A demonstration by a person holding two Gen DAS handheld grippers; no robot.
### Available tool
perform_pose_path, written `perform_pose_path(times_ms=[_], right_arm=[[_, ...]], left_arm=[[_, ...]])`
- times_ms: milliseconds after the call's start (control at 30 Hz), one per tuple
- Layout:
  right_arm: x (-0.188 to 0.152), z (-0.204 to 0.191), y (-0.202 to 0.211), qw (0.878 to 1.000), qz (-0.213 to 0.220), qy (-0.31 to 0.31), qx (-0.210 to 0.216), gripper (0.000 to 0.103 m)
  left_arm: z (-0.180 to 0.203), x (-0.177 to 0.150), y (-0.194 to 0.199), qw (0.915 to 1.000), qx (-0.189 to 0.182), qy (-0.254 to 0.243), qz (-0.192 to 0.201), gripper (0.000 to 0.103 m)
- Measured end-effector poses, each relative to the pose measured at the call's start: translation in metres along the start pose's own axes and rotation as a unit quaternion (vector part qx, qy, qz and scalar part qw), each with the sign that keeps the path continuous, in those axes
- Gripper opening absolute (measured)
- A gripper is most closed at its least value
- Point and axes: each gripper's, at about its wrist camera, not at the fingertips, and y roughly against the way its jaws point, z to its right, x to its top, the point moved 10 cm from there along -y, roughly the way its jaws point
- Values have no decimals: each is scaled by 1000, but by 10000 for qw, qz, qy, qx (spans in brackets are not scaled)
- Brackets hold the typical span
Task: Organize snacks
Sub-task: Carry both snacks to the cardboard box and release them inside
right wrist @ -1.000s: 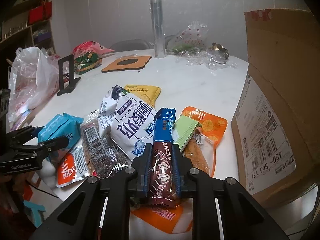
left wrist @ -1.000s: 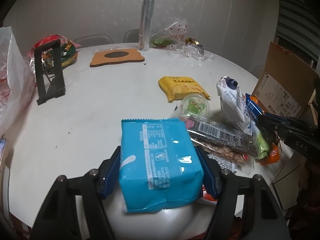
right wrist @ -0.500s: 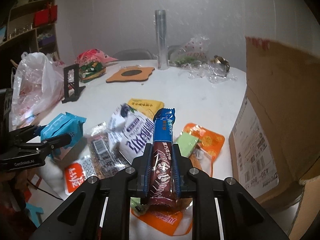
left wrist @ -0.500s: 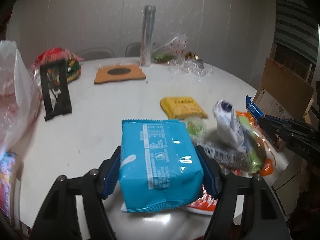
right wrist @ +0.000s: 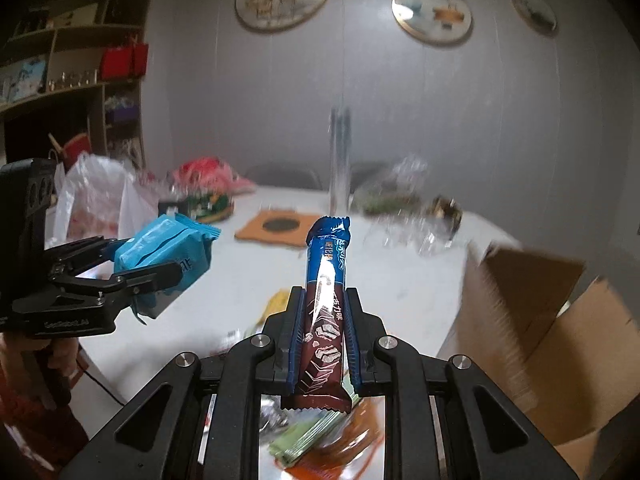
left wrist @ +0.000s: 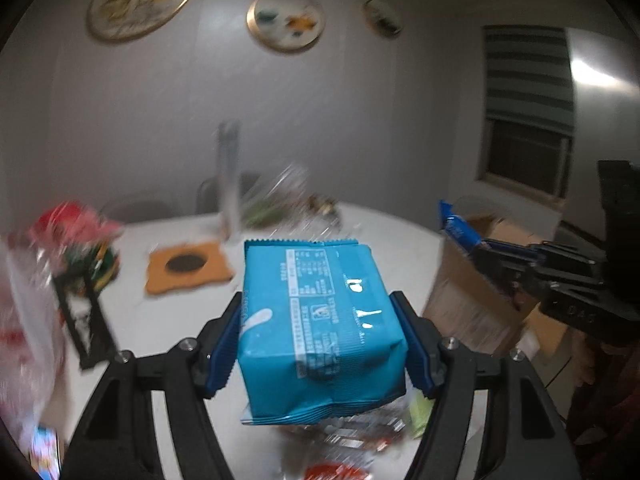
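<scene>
While both hands are loaded and off the table, notes on carrying the two snacks over to the box:

Left gripper (left wrist: 322, 344): jaws about half spread, pads pressed on both flanks of the blue packet (left wrist: 320, 328); packet lies flat between them, its crimped far end pointing away.

Right gripper (right wrist: 323, 336): jaws nearly together, clamped on the lower half of the chocolate bar (right wrist: 326, 300); the bar's blue top sticks out past the fingertips.

Cardboard box (right wrist: 540, 320): open, flaps up, at the right edge of the white table (right wrist: 400, 264); right gripper is nearer to it than the left.

Remaining snacks (right wrist: 316, 432): a loose heap below the right gripper, blurred; individual wrappers hard to tell apart.

Step in hand (judged): lift and carry, then drop into the box.

Technique, bar: the right hand looks best placed to go first; clear the near flap with the projecting tip, release only once over the opening.

Technique, packet: a soft pillow pack, so extra squeeze seems unwise; keep it level so it cannot slide out forward.

Risk: grippers crossing at the box mouth; staggering them would help.
</scene>
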Motion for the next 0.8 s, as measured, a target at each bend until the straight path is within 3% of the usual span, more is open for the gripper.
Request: perform_pose_path(times_ms=[167,367,467,800], right_arm=[[24,33,34,9988,340,-44,-361,14],[21,80,59,9956,363,-367,-777,14],[11,105,65,9934,254,-554,-972,14],[-31,168,46,9876,-433,-986,-1143,14]], left_arm=[[47,48,-6,9970,-593,-445,210,67],[107,89,-35,9878,-1383,-712,45,67],[141,98,-55,9807,-1759,-829,-195,67],[244,83,-116,9552,-2304,-1439,-1172,67]])
